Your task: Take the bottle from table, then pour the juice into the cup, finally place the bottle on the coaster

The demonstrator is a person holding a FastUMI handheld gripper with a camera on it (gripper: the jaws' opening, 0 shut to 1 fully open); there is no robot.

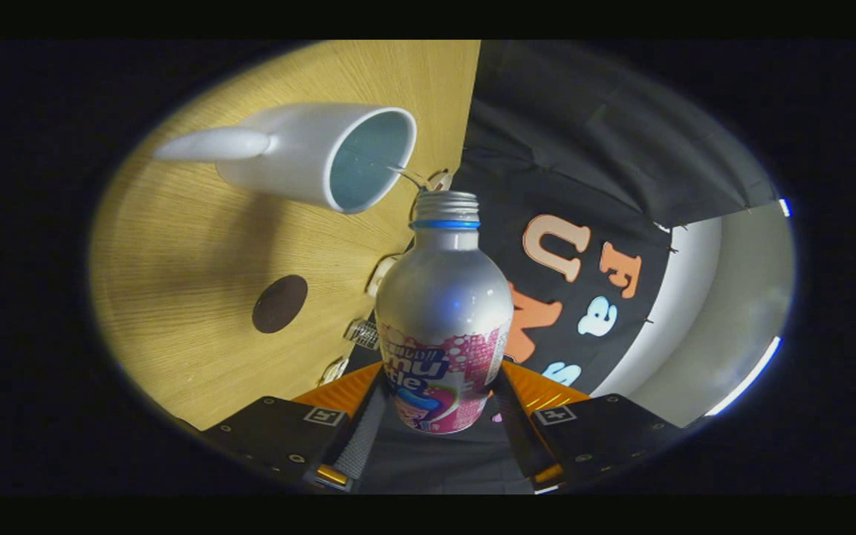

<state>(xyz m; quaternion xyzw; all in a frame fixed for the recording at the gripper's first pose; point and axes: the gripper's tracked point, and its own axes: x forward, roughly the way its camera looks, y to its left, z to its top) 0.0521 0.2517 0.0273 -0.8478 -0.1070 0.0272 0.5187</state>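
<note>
The claw (439,416) is clamped on the bottle's (443,312) labelled lower body; its long axis runs along the fingers, uncapped mouth aimed just beside the white cup's (324,152) rim, near the worktop (183,275) edge. Cup contents unclear. A dark round coaster (279,303) lies mid-worktop

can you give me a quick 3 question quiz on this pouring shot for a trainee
1. True or false: the bottle is capped.
2. What is the gripper shut on? A) cup handle B) bottle C) coaster
3. Fill in: the bottle's open mouth points at the rim of the white ____.

Key:
1. False; its threaded neck is open.
2. B; both fingers press on the bottle's lower body.
3. cup. The dark round coaster lies apart on the wooden table.
</note>
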